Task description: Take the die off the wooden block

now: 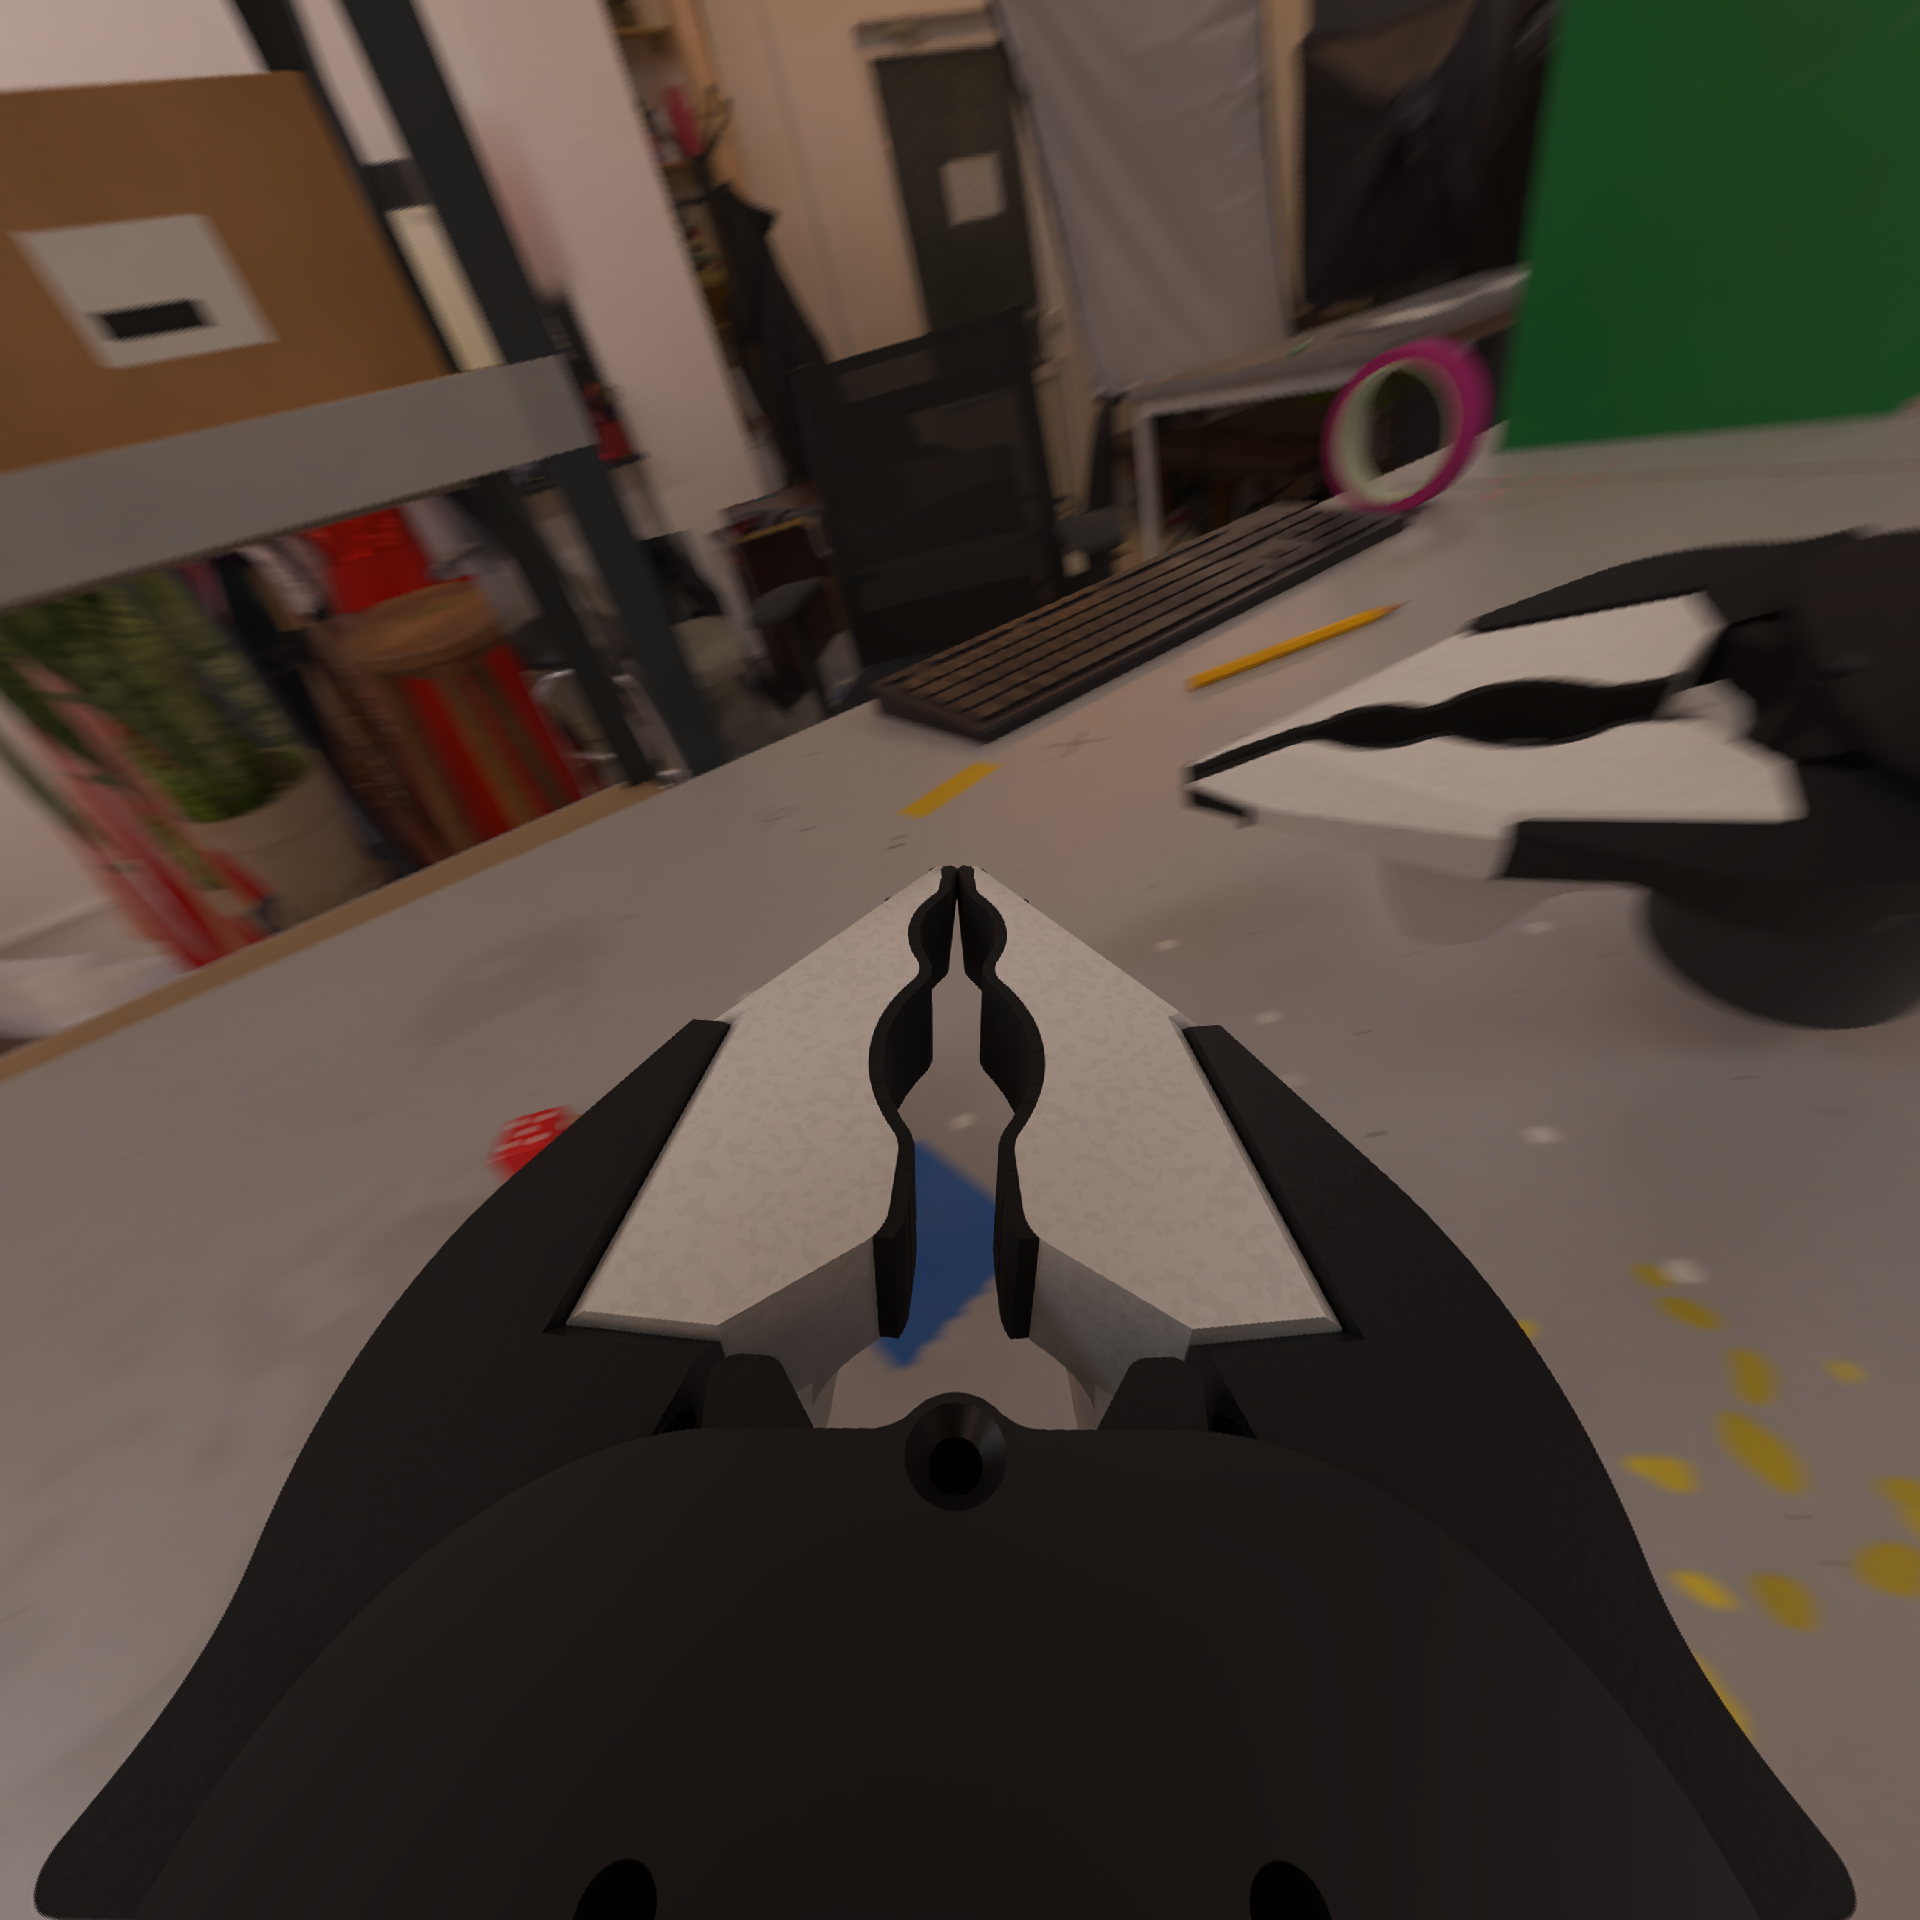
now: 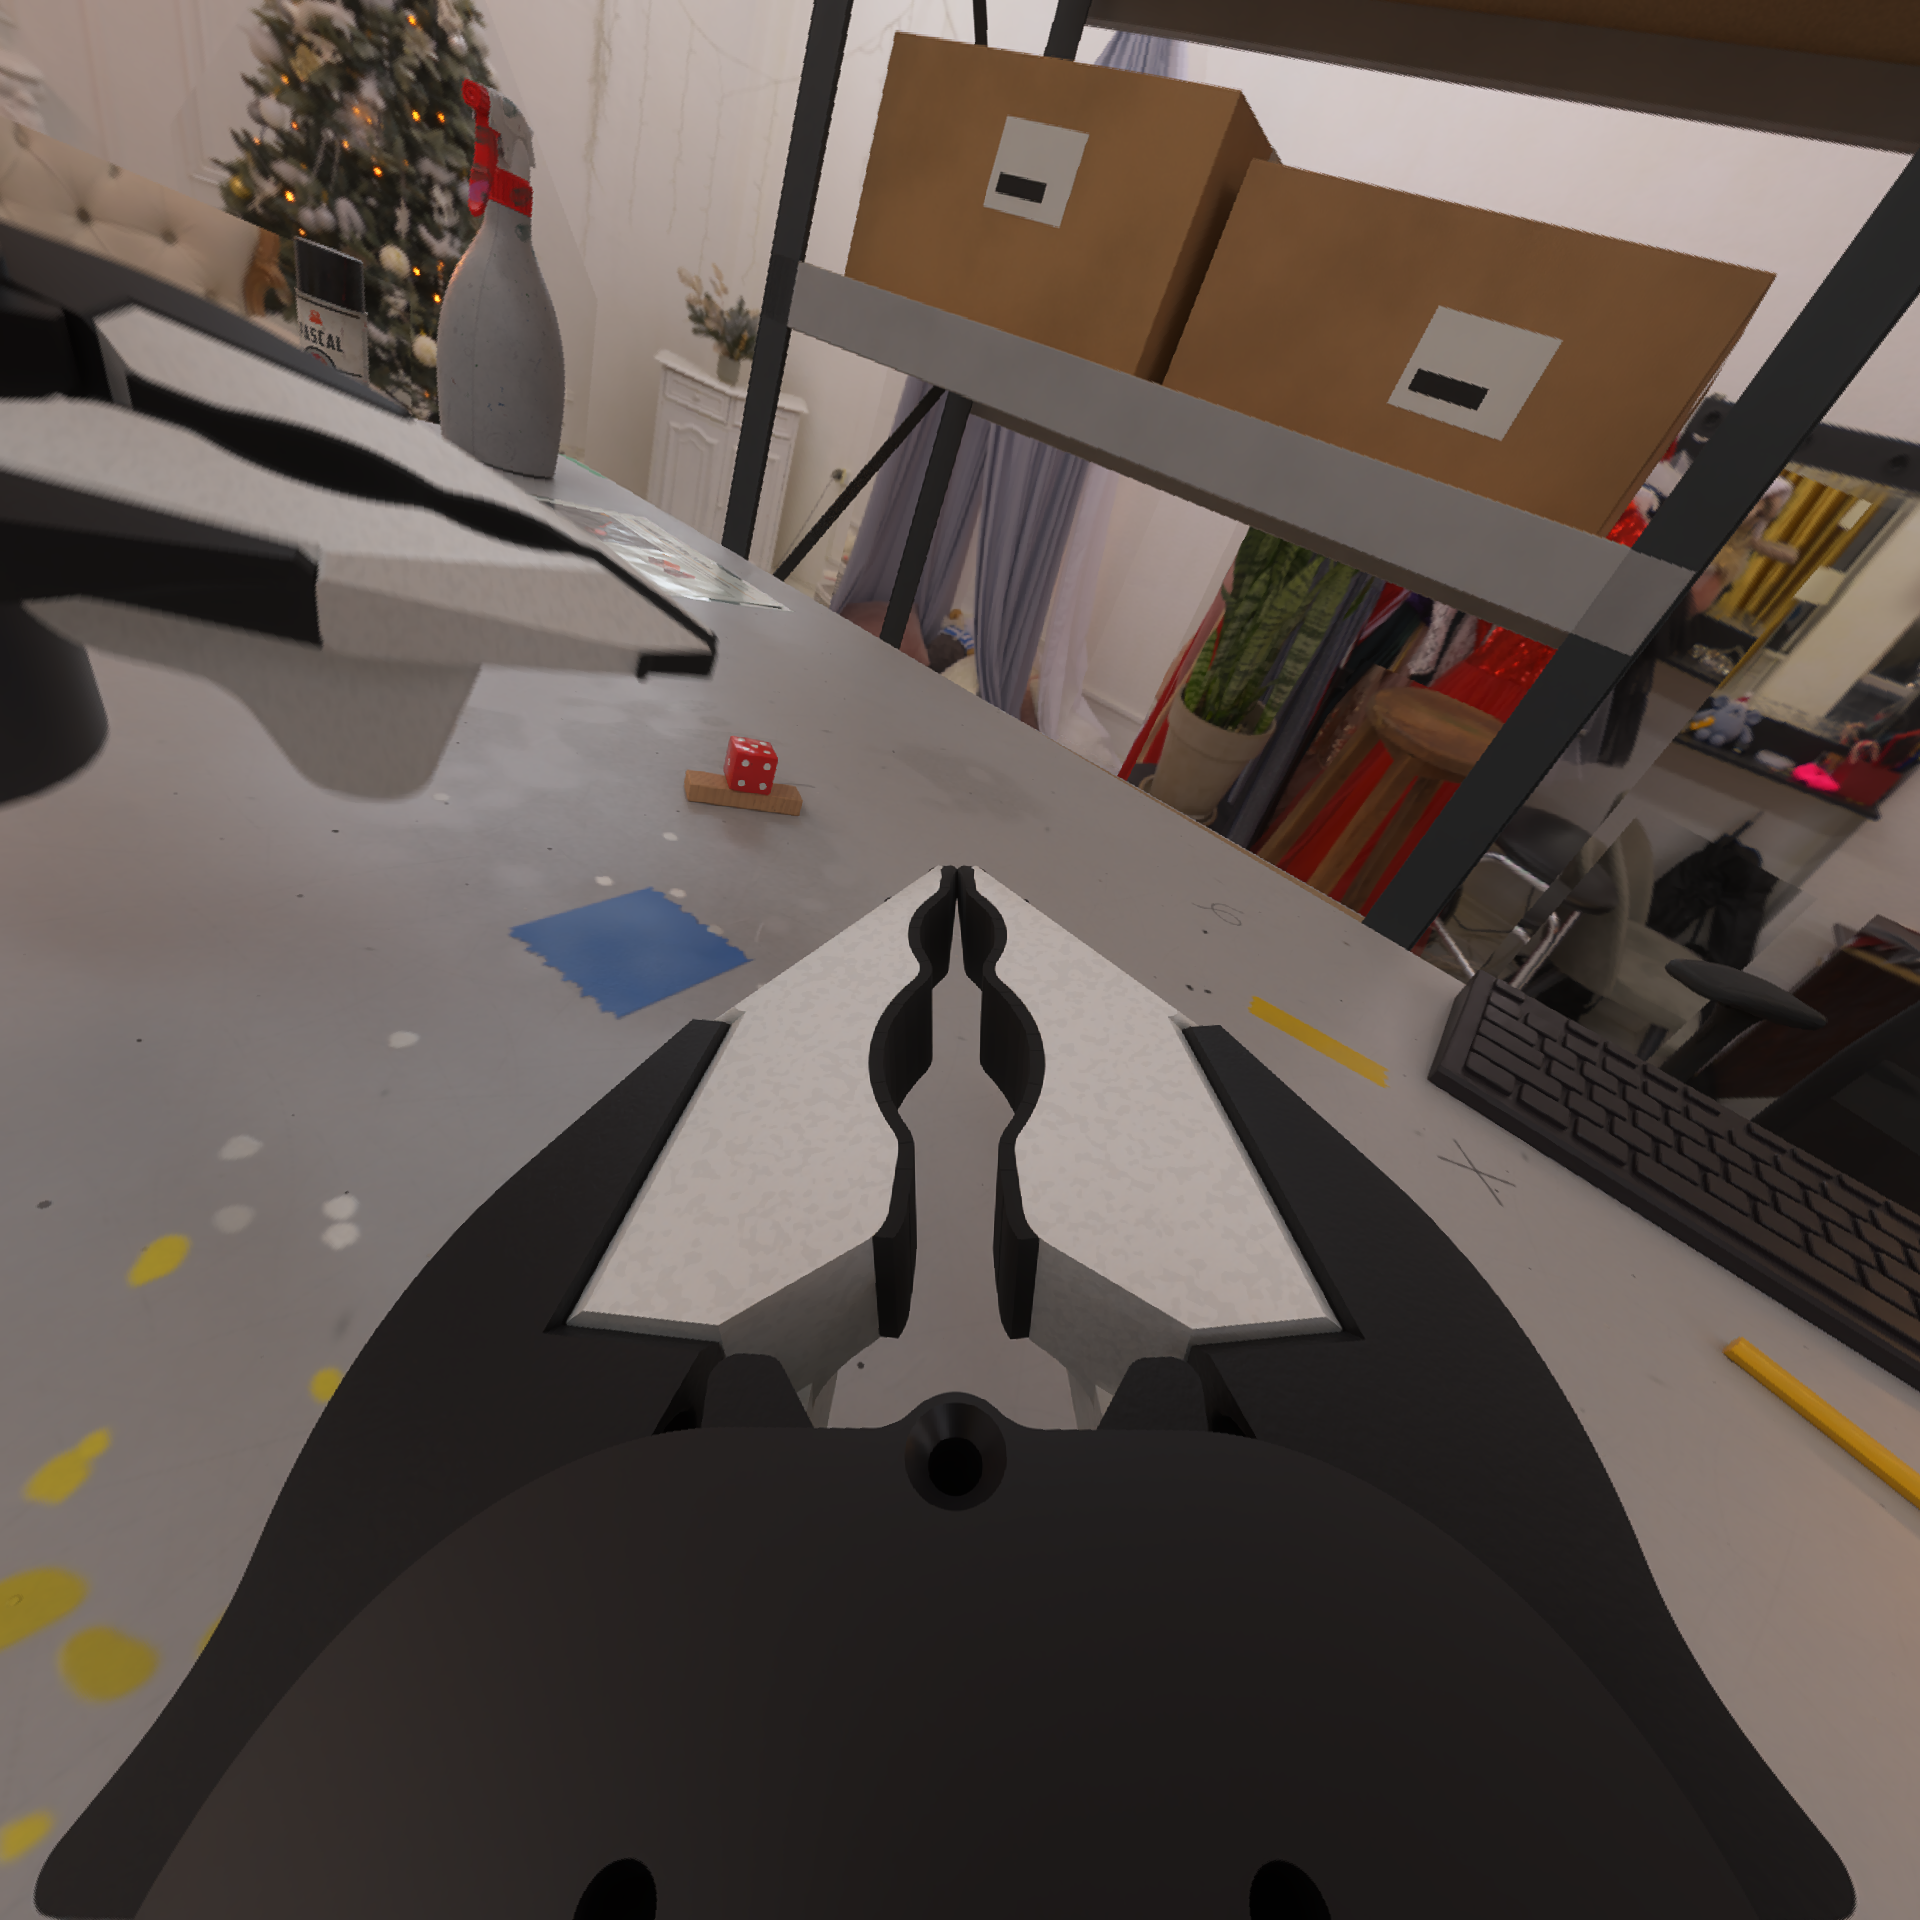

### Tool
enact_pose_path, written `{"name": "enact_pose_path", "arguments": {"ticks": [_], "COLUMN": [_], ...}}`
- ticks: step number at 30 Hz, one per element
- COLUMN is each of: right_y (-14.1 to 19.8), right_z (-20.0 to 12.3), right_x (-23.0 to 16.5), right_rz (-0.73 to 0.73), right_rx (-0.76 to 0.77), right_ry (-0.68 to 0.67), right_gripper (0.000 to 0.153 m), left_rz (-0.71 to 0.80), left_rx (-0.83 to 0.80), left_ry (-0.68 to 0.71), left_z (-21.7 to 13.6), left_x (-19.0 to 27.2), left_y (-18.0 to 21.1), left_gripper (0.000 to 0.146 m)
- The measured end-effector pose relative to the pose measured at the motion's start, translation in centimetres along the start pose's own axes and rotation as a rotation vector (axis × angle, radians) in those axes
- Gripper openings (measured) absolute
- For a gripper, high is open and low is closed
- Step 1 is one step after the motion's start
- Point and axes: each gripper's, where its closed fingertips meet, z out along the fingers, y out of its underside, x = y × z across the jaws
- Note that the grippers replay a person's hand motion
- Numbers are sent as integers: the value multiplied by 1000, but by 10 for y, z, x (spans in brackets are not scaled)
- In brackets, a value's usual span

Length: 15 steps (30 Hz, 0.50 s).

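so the grey table [image 2: 312, 1039] is bare around the work, with a keyboard [image 2: 1683, 1164] parked along its right edge. the right gripper [image 2: 956, 878] and left gripper [image 1: 956, 878] are both held above it, fingertips pressed together, nothing clamped. the wooden block [image 2: 744, 794] is laid flat toward the far edge; the red die [image 2: 750, 765] is seated on it, not yet lifted.

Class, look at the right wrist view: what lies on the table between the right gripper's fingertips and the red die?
Only bare grey table lies between the right gripper and the red die on its wooden block; the blue patch sits leftward.
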Motion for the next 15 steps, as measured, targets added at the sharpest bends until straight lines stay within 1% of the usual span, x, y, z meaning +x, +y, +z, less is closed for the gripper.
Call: {"name": "enact_pose_path", "arguments": {"ticks": [4, 6, 7, 9, 11, 13, 14, 15], "right_y": [0, 0, 1, 1, 1, 1, 1, 0], "right_z": [1, 1, 2, 3, 3, 3, 3, 3], "right_x": [0, 0, 0, 0, -1, -1, -1, -1], "right_rz": [-2, -3, -4, -7, -16, -23, -23, -21], "right_rx": [-2, -3, -6, -9, -10, -8, -8, -7], "right_ry": [-1, 1, 3, 6, 7, 7, 6, 5], "right_gripper": [0, 0, 0, 0, 0, 0, 0, 0], "left_rz": [101, 90, 60, -28, -124, -184, -201, -206], "left_rx": [-126, -185, -218, -289, -414, -550, -589, -605], "left_ry": [-200, -253, -256, -211, -155, -130, -124, -124], "left_z": [-18, -24, -25, -20, -11, 1, 7, 14], "left_x": [-59, -83, -92, -99, -102, -105, -106, -108], "left_y": [13, 23, 29, 41, 57, 72, 76, 77], "left_gripper": [0, 0, 0, 1, 12, 26, 30, 31]}}
